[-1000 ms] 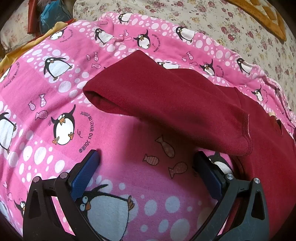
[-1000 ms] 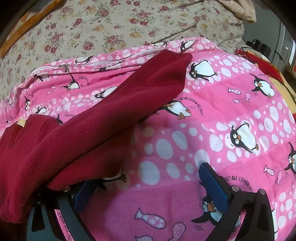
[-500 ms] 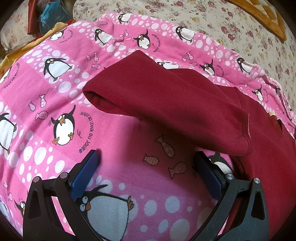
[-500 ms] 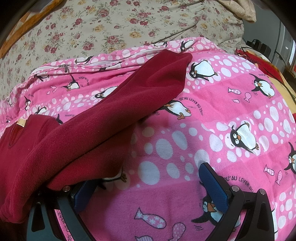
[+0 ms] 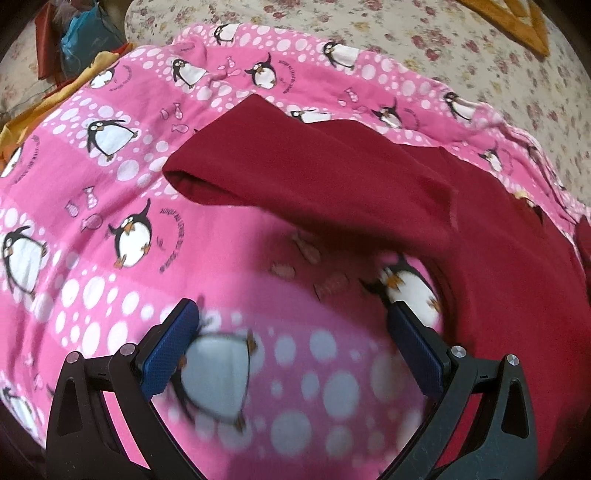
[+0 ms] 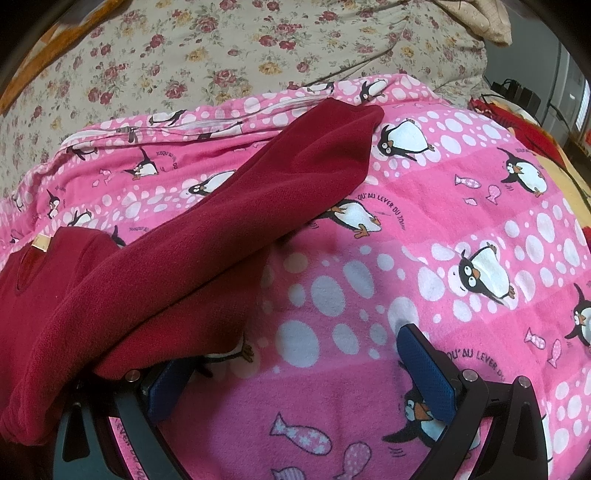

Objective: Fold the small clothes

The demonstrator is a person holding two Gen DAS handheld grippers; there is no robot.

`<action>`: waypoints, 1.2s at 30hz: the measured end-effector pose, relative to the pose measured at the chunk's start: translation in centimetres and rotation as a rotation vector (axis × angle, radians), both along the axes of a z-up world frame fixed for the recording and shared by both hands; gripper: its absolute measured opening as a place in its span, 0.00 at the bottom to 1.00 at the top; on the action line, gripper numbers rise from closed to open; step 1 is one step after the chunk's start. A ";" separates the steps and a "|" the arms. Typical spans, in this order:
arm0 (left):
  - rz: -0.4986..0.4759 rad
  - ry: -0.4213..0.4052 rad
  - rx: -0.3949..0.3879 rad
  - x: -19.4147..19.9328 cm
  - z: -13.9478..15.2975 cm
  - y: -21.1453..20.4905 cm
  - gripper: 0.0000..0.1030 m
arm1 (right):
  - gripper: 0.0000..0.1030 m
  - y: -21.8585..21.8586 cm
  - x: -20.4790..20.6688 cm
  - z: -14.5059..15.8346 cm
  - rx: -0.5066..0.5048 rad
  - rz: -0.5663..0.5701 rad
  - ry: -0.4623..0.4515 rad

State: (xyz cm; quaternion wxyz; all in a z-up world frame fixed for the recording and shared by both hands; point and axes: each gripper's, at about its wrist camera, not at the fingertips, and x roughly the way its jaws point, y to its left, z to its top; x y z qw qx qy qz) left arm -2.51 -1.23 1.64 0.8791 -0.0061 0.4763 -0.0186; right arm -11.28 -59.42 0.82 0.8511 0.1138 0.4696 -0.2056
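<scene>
Left gripper (image 5: 291, 332) is spread wide, nothing between my pads (image 5: 168, 349) — it hangs over the pink blanket (image 5: 110, 206), just short of the red top (image 5: 314, 177). Near part of that view is blurred, so I can't tell whether the tips touch the blanket.

Right gripper (image 6: 295, 362) also spread, empty. Its left-hand finger (image 6: 166, 384) sits partly under the sleeve (image 6: 258, 206), which drapes over the finger base; whether cloth touches the pad itself I can't tell. Right-hand pad (image 6: 424, 373) is clear over bare blanket.

Top lies on the blanket, both sleeves stretched out:
- left view: one sleeve (image 5: 295, 173) runs out toward the left, cuff end open and slightly lifted, body (image 5: 517, 295) off to the right
- right view: other sleeve runs diagonally up to the far blanket edge by the zip (image 6: 192, 127), collar with a tan label (image 6: 41, 242) at left

Blanket sits on a floral sheet (image 6: 221, 48). Orange cushion (image 5: 517, 22) at the far corner in the left view — blue bag (image 5: 86, 40) and yellow cloth (image 5: 48, 107) at far left.
</scene>
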 end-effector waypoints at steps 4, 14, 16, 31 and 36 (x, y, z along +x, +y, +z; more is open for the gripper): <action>-0.060 -0.015 0.009 -2.3 1.2 -1.0 0.99 | 1.00 0.5 -1.2 1.6 0.042 0.029 -0.003; -0.177 -0.089 -0.003 -6.2 5.3 -5.3 0.99 | 1.00 3.6 -10.1 10.2 0.070 0.154 -0.067; -0.202 -0.094 -0.011 -6.6 6.0 -6.3 0.99 | 1.00 4.7 -11.3 12.0 0.064 0.193 -0.082; -0.250 -0.120 -0.048 -8.7 8.7 -8.9 0.99 | 1.00 15.8 -9.9 14.6 0.205 0.401 -0.113; -0.255 -0.129 -0.045 -8.9 8.9 -8.8 0.99 | 1.00 19.1 -8.7 14.3 0.283 0.437 -0.154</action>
